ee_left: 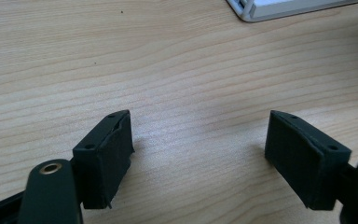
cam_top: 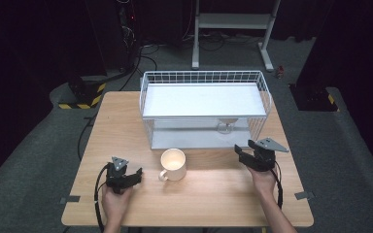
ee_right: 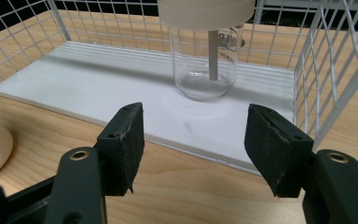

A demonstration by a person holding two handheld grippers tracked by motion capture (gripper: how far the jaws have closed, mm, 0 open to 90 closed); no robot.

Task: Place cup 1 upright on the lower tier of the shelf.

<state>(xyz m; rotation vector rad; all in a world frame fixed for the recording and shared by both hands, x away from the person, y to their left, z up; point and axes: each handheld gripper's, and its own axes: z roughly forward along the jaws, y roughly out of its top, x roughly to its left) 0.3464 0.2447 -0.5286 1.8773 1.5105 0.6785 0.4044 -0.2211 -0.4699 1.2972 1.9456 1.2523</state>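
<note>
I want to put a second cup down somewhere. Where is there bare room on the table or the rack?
Bare wood lies left of the wire rack, and along the near edge of the table between both hands. The rack's top shelf is bare. Tighter: the front middle by the mug, and the lower shelf's right end with the glass jar.

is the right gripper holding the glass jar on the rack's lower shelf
No, the right gripper stands open, short of the glass jar.
</note>
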